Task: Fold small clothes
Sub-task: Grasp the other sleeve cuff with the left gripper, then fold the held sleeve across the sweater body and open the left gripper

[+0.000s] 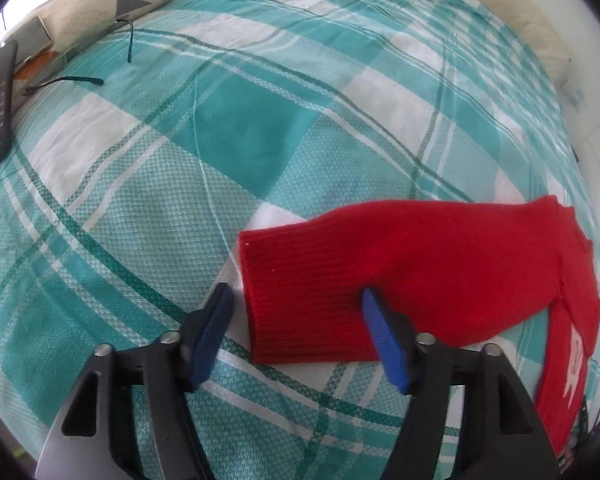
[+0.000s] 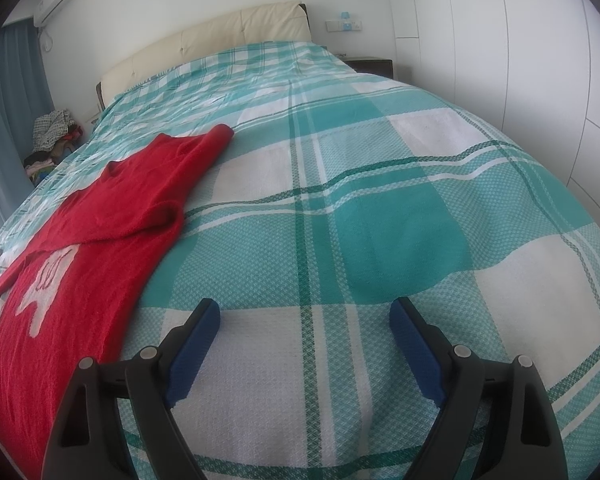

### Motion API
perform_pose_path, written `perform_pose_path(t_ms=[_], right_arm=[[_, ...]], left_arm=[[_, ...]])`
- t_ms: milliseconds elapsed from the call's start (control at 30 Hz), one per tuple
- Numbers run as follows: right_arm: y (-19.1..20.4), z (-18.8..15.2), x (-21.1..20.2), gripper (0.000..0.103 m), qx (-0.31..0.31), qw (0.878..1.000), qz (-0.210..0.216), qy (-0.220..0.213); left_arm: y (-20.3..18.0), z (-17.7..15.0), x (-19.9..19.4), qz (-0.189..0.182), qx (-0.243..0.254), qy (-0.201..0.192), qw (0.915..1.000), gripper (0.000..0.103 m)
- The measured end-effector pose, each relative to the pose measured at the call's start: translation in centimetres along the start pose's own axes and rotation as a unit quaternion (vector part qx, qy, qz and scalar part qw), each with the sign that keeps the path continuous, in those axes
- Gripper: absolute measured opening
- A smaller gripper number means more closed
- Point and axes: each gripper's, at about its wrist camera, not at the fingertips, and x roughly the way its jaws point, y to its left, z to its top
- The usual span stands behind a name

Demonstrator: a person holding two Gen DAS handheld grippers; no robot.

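We find one task item, a red knitted sweater (image 2: 100, 216), lying flat on a bed cover (image 2: 380, 208) of teal and white plaid. In the right wrist view its long axis runs from the near left corner of the frame toward the cream headboard (image 2: 220, 36), with the neckline at the far end. One sleeve (image 2: 204, 148) lies extended up the bed toward the headboard, ending in a rounded cuff. The other sleeve (image 1: 380, 264), seen in the left wrist view, stretches out sideways from the body, its ribbed cuff pointing left across the cover.

The knit is plain red with a fine rib at the cuff. A white motif (image 2: 46, 284) is worked into the chest; it carries red strokes that may be characters, but we cannot read them. No other label or brand is legible on the garment.

The left gripper (image 1: 296, 304) has its blue-padded fingers spread wide, straddling the cuff end of the sideways sleeve: the left pad sits just off the cuff edge, the right pad lies over the red knit. We cannot tell whether either pad touches the fabric. The right gripper (image 2: 304, 312) also has its fingers spread apart, holding nothing, over bare cover just beside the sweater's lower body.

A pillow (image 1: 100, 8) lies at the far corner in the left wrist view.
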Motion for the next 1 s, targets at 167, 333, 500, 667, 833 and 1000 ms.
perform_pose_path(t_ms=[167,333,500,667,833,1000], right_arm=[[0.1,0.0,0.1,0.087,0.001,1.0,0.002,0.0],[0.4,-0.1,0.2,0.087,-0.001,1.0,0.0,0.003],[0.4,0.0,0.3,0.088,0.0,1.0,0.002,0.003],[0.4,0.0,0.2,0.088,0.001,1.0,0.003,0.003],[0.5,0.0,0.2,0.088,0.003,1.0,0.005,0.003],[0.4,0.0,0.0,0.088,0.006,1.0,0.01,0.001]], left_arm=[[-3.2,2.0,-4.8,-0.031,0.023,-0.023,0.999,0.005],[-14.9,5.2,-12.7,-0.091,0.129,-0.095,0.9829,0.005],[-30.4,4.3,-16.8,-0.16,0.258,-0.118,0.9455,0.005],[-42.2,-0.9,-15.9,-0.207,0.345,-0.098,0.9103,0.005],[-49.0,-5.8,-11.5,-0.227,0.368,-0.043,0.9006,0.063],[-46.8,-7.4,-11.1,-0.207,0.364,-0.042,0.9072,0.081]])
